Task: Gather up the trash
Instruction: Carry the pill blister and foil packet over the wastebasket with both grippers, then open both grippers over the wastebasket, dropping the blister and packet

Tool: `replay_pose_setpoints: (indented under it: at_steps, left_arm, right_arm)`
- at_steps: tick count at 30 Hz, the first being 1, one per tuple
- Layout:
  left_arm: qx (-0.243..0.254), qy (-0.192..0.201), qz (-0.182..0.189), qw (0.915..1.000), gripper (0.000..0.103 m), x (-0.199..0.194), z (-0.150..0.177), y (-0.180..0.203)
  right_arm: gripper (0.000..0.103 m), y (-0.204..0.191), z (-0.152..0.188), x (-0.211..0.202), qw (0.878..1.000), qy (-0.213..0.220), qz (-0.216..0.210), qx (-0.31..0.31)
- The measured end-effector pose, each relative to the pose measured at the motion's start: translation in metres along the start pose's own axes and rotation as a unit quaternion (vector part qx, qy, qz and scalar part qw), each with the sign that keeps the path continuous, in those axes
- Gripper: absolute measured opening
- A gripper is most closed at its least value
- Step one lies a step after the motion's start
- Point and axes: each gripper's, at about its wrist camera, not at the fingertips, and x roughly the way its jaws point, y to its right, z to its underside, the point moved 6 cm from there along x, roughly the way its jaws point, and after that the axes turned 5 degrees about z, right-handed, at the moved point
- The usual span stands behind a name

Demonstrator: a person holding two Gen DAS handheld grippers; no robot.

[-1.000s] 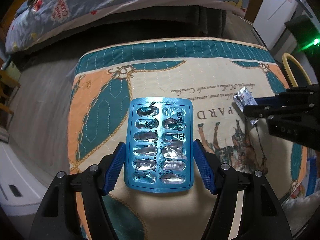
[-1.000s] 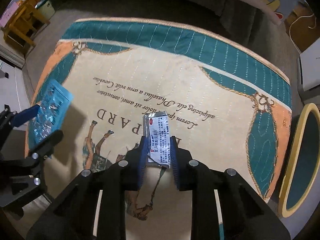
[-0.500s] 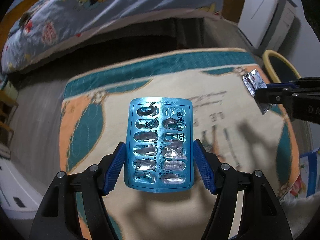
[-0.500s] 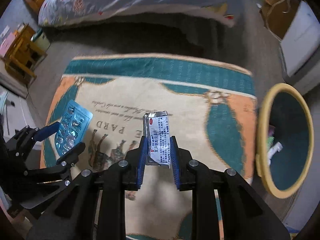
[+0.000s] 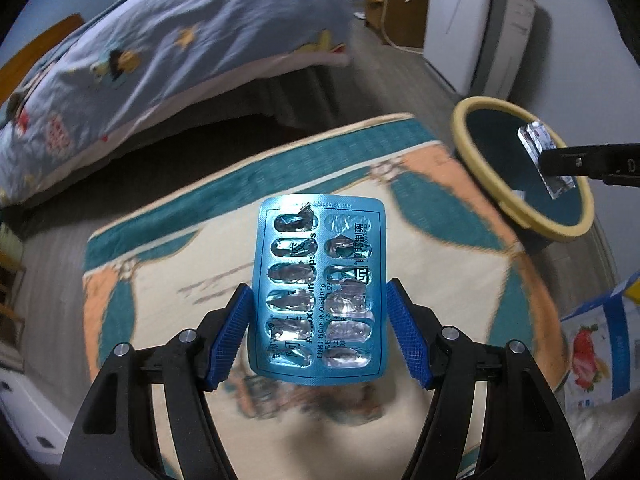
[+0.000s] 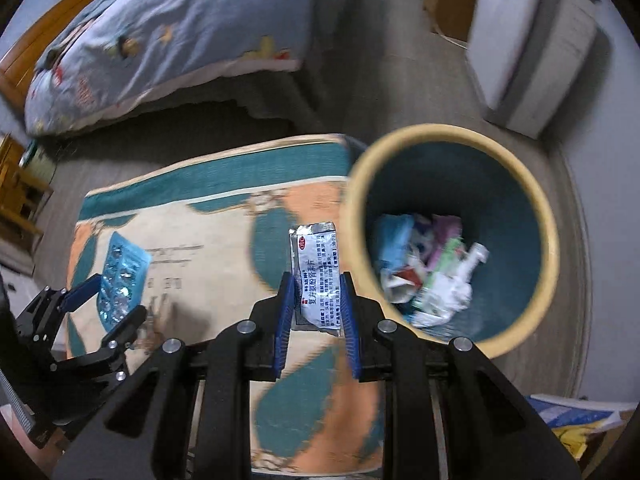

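Two pieces of trash are held above the rug (image 5: 460, 280), one in each gripper. A blue blister pack (image 5: 320, 300) with emptied pockets is clamped by its long edges between the blue pads of the left gripper (image 5: 319, 336), standing upright over the middle of the rug. A silver foil sachet (image 6: 316, 276) with a printed white label is pinched between the pads of the right gripper (image 6: 316, 316), its jaws drawn close together on it. In the right wrist view the sachet is seen over the rug's right edge, just beside the yellow rim of the waste bin (image 6: 552, 240); in the left wrist view it is seen against the bin's teal mouth (whether it is truly over the opening cannot be told). Crumpled wrappers and a white bottle (image 6: 456, 276) are seen lying at the bottom of the bin. A bed with a patterned blue quilt (image 5: 160, 52) is seen beyond the rug's far edge.
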Motion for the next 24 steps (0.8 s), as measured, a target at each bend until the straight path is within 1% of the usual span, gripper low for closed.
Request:
replay_pose_setpoints:
  at_steps: [6, 10, 13, 17, 21, 24]
  left_arm:
    - [0.038, 0.018, 0.017, 0.999, 0.069, 0.002, -0.02, 0.043]
    - [0.051, 0.029, 0.032, 0.9978, 0.069, 0.004, -0.032, 0.067]
    - [0.062, 0.038, 0.042, 0.9965, 0.069, 0.005, -0.042, 0.087]
    - [0.071, 0.049, 0.069, 0.9939, 0.069, 0.008, -0.056, 0.117]
    - [0.086, 0.058, 0.079, 0.9915, 0.069, 0.014, -0.069, 0.14]
    - [0.089, 0.057, 0.092, 0.9902, 0.069, 0.024, -0.08, 0.156]
  right_arm:
    - [0.022, 0.056, 0.002, -0.005, 0.998, 0.01, 0.018, 0.051]
    - [0.022, 0.089, 0.004, -0.006, 0.996, 0.018, 0.021, 0.09]
    - [0.022, 0.111, 0.006, -0.001, 0.993, 0.014, 0.024, 0.114]
    - [0.022, 0.135, 0.007, 0.006, 0.989, 0.009, 0.008, 0.15]
    - [0.022, 0.156, 0.008, 0.013, 0.985, 0.008, -0.001, 0.175]
    - [0.022, 0.168, 0.01, 0.018, 0.981, 0.006, -0.013, 0.194]
